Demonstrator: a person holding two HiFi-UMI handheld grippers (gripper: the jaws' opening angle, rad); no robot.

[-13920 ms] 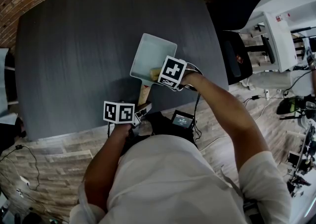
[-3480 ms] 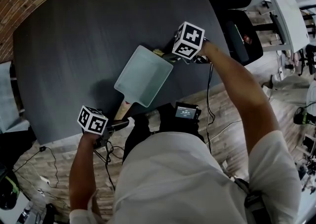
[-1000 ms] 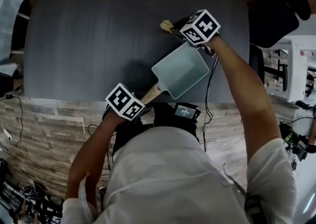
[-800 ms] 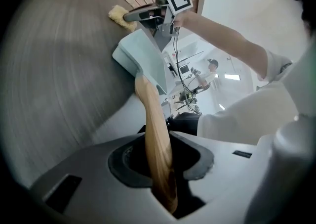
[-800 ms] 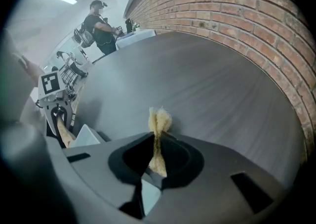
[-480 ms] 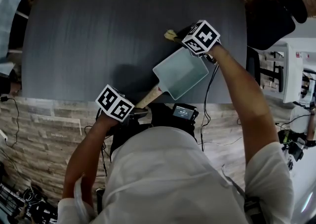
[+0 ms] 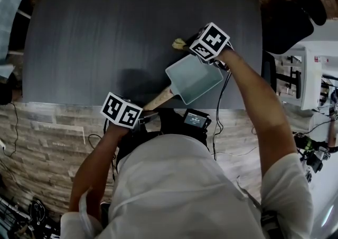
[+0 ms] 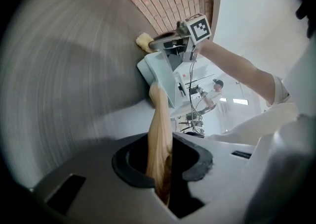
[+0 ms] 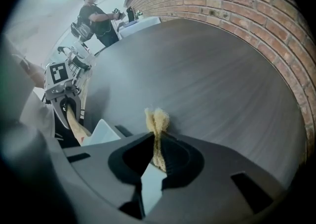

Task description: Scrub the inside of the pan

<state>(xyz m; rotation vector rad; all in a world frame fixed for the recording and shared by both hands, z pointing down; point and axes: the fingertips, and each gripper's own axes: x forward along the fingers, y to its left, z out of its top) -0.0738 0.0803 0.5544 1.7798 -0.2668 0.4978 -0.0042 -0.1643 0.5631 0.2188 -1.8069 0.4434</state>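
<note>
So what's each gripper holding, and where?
Left gripper: pan, by its wooden handle end, jaws just closing further. Right gripper: sponge, pinched across its middle.

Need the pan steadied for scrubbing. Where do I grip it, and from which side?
I'd take the wooden handle near its free end, coming along its length from the near edge of the table. It juts from the square pan toward the person, slim enough for jaws, and leaves the inside free for the sponge.
</note>
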